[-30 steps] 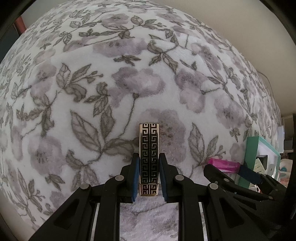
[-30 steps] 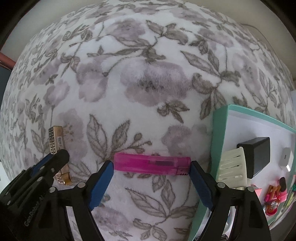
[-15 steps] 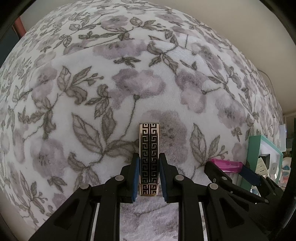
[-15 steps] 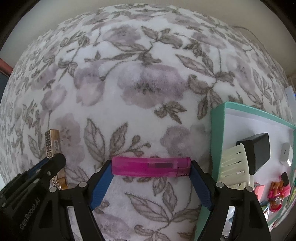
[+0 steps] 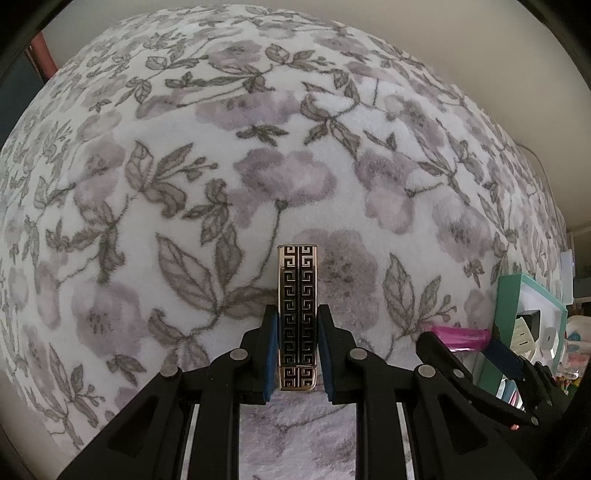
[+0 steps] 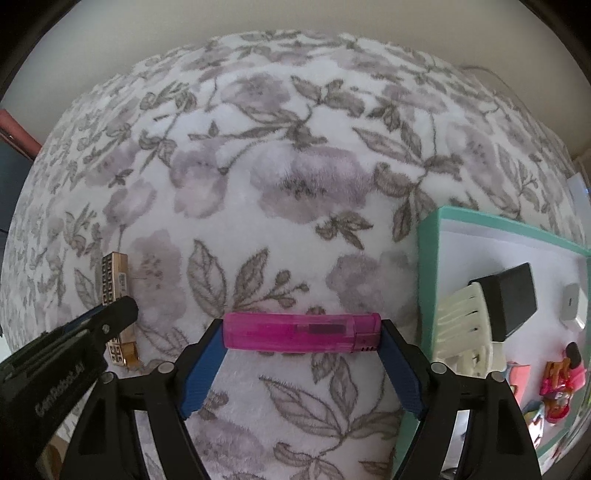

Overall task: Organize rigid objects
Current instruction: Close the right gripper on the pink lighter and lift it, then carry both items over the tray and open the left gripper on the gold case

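Two lighters: left gripper (image 5: 297, 350) pinches the patterned one (image 5: 297, 317) at lower center; right gripper (image 6: 301, 349) clamps the pink one (image 6: 301, 332) endwise. Both have risen since earlier.

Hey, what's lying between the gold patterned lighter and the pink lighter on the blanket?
Nothing but bare floral blanket. The right wrist view shows the gold patterned lighter and the pink lighter apart, with only fabric between them.

Floral fleece blanket (image 5: 258, 184) in soft daylight, plain cream wall (image 6: 295, 22) behind, perhaps a bed
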A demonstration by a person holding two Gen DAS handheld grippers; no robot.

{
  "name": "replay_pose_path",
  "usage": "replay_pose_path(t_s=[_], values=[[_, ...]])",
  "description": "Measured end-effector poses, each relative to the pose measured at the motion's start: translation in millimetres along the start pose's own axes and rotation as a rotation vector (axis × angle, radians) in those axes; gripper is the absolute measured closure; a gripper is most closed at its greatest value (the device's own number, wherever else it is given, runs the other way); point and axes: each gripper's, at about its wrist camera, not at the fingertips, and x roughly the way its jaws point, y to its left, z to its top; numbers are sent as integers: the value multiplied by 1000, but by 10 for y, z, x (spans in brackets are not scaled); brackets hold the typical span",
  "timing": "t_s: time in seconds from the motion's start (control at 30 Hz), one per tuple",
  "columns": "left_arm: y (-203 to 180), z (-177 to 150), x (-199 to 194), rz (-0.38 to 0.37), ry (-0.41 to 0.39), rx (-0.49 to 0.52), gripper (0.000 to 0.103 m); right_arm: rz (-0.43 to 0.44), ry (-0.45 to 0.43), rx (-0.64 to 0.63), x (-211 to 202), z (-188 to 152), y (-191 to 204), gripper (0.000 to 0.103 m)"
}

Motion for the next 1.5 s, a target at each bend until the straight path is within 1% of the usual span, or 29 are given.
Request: replay_pose_path(t_s=[0.27, 0.4, 0.47, 0.57, 0.67, 0.83, 0.97, 1.07, 1.2, 1.27, 1.37, 1.43, 1.5], values=[[-29, 24, -274, 14, -60, 2, 82, 18, -87, -12, -443, -146, -14, 21], [-77, 16, -495, 16, -114, 10, 82, 47, -136, 17, -703, -279, -106, 21], [-116, 0, -634, 13, -145, 17, 82, 44, -158, 22, -795, -321, -166, 21], [-217, -49, -810, -8, -184, 43, 82, 42, -183, 37, -958, -383, -309, 21], [-383, -123, -940, -57, -203, 72, 82, 31, -206, 73, -1077, -462, -548, 21], [-865, -408, -1097, -95, -237, 186, 82, -50, -200, 156, -1176, -755, -1064, 20], [-1266, -660, -1140, -158, -220, 282, 82, -88, -170, 235, -1198, -991, -1506, 20], [-1567, -856, -1093, -179, -193, 353, 82, -108, -143, 284, -1177, -1139, -1798, 20], [-1876, -1066, -931, -234, -110, 405, 82, -149, -96, 316, -1065, -1288, -2091, 20], [-1994, -1146, -846, -231, -79, 423, 82, -144, -74, 327, -1000, -1340, -2183, 20], [-2177, -1285, -751, -208, -56, 467, 82, -128, -49, 329, -898, -1376, -2247, 20], [-2259, -1361, -657, -204, -34, 491, 82, -115, -40, 316, -839, -1378, -2249, 20], [-2281, -1399, -577, -204, -7, 492, 82, -97, -25, 312, -769, -1403, -2253, 20]])
